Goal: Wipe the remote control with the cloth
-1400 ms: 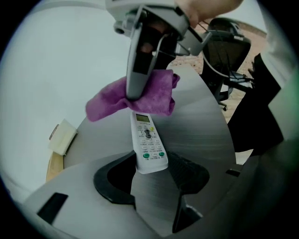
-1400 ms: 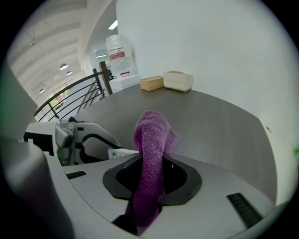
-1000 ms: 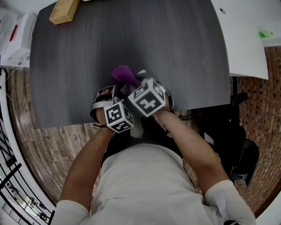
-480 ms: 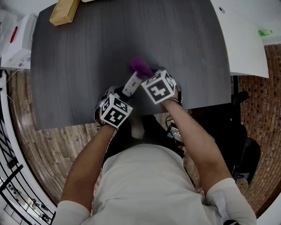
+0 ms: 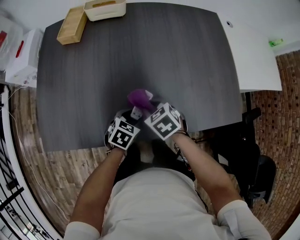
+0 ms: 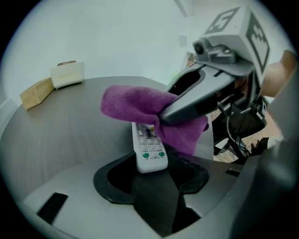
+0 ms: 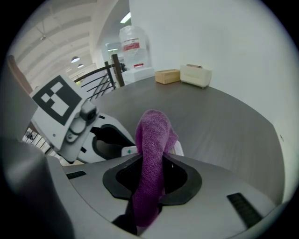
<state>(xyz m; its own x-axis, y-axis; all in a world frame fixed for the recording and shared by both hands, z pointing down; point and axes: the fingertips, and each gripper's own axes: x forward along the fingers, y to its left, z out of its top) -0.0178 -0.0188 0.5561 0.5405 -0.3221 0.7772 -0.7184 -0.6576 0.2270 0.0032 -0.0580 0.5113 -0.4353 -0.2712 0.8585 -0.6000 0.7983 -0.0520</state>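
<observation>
A white remote control [image 6: 149, 148] sticks out from my left gripper [image 6: 152, 175], whose jaws are shut on its near end. A purple cloth [image 6: 140, 106] lies draped over the remote's far end. My right gripper [image 7: 153, 179] is shut on that cloth [image 7: 152, 154] and reaches in from the right across the remote. In the head view both grippers sit close together above the front edge of the dark grey table [image 5: 187, 61]. There the cloth [image 5: 139, 98] covers the top of the remote [image 5: 136, 112], just beyond the marker cubes.
A wooden block [image 5: 71, 25] and a white tray [image 5: 104, 9] stand at the table's far left corner. White boxes [image 5: 23, 51] sit off the left edge, and a white tabletop [image 5: 248, 51] adjoins on the right. The wood floor lies below the front edge.
The right gripper carried the cloth out along the remote toward its far end, then drew it back toward the left gripper. The left gripper has kept its hold on the remote.
</observation>
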